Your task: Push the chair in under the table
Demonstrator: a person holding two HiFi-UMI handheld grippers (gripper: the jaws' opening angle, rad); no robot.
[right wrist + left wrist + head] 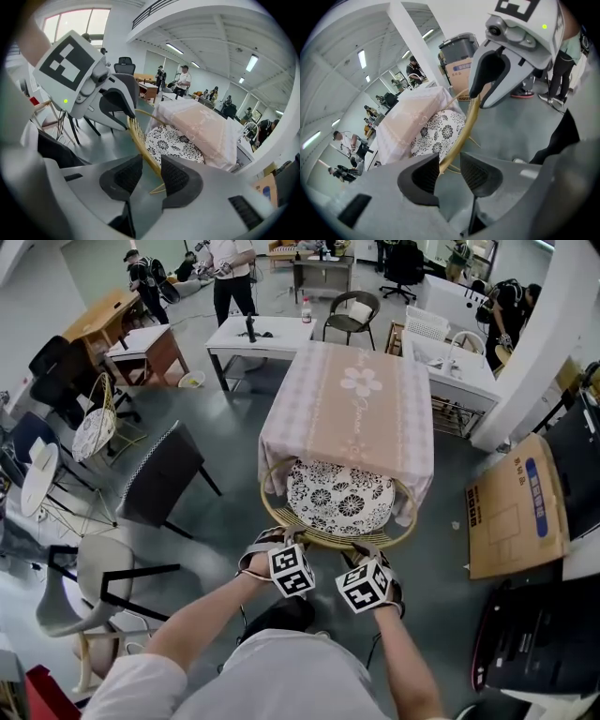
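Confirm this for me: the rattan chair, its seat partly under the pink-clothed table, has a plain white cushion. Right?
Not plain: the head view shows the cushion is white with a black floral print. The rest holds: the rattan chair has its seat partly under the pink-clothed table.

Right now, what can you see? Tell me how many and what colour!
table: one, pink cloth, in front of the person
chair: one, tan rattan rim with black-and-white flowery cushion, partly under the table
dark chair: one, grey-black, left of the table
desks: two, white, behind the table
cardboard: one flat sheet, brown, floor at right
people: several, mostly dark clothes, far end of room
left gripper: one, grey, open jaws either side of the chair's rim
right gripper: one, grey, open jaws either side of the rim
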